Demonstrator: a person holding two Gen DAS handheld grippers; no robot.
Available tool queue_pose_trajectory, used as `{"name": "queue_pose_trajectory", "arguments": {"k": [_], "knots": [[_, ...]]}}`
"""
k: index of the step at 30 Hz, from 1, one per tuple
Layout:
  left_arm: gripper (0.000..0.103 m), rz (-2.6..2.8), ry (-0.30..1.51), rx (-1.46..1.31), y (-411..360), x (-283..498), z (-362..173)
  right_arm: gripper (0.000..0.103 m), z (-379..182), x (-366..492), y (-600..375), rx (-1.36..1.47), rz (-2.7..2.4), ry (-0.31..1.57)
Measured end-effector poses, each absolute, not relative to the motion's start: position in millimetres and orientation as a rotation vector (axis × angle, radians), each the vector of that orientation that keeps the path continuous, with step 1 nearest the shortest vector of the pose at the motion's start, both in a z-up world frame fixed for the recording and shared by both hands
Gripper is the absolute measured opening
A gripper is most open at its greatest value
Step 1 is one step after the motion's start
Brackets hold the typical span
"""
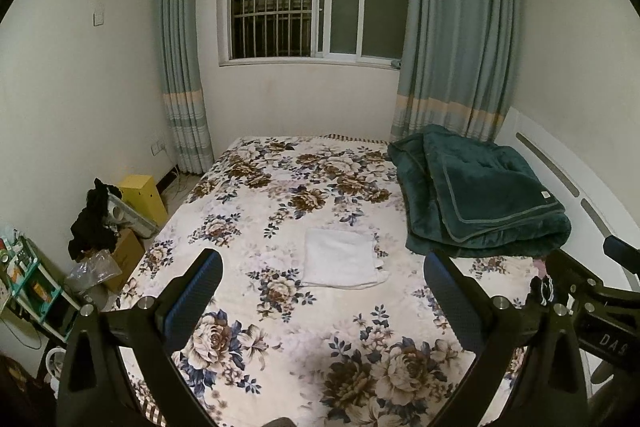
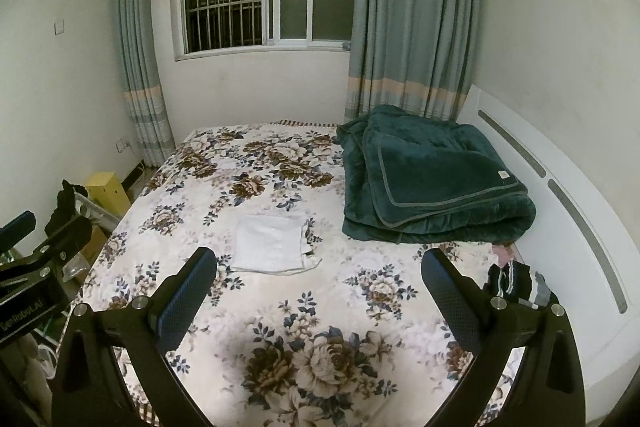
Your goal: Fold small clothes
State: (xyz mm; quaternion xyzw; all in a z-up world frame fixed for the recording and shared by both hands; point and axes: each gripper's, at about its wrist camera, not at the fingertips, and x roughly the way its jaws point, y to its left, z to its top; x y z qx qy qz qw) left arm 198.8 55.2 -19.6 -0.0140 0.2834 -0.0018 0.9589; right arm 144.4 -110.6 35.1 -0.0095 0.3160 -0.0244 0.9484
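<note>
I hold both tools raised above the near end of the bed (image 1: 280,367), and neither touches anything. The left gripper (image 1: 320,291) has its jaws spread wide with nothing between them; the right gripper (image 2: 320,287) is likewise spread wide and empty. The white garment (image 1: 340,263) lies flat on the floral cover near the middle of the bed, already reduced to a compact rectangle, with a thin strap or hem edge protruding at its near right corner. I judge this piece to be folded and set down centrally so that it remains within reach of both tools. A folded green blanket (image 2: 432,179) is stacked at the right side against the headboard (image 2: 560,187), just beside the white garment but apart from it, which leaves the middle of the cover free as a working surface. In the right wrist view a small heap of dark clothing (image 2: 512,279) lies at the right edge of the bed near the headboard; I take this to be the remaining stock, though its contents are too small to identify. The open, withdrawn posture suits a reach toward that heap.
</note>
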Motion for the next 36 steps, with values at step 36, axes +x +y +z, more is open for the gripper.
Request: {"name": "queue_pose_trajectory", "arguments": {"k": [36], "knots": [[0.103,-0.011,0.557,-0.013,47.0,198.6,-10.3,0.103,32.5,135.0,-106.7,-0.01,-0.062,0.638]]}}
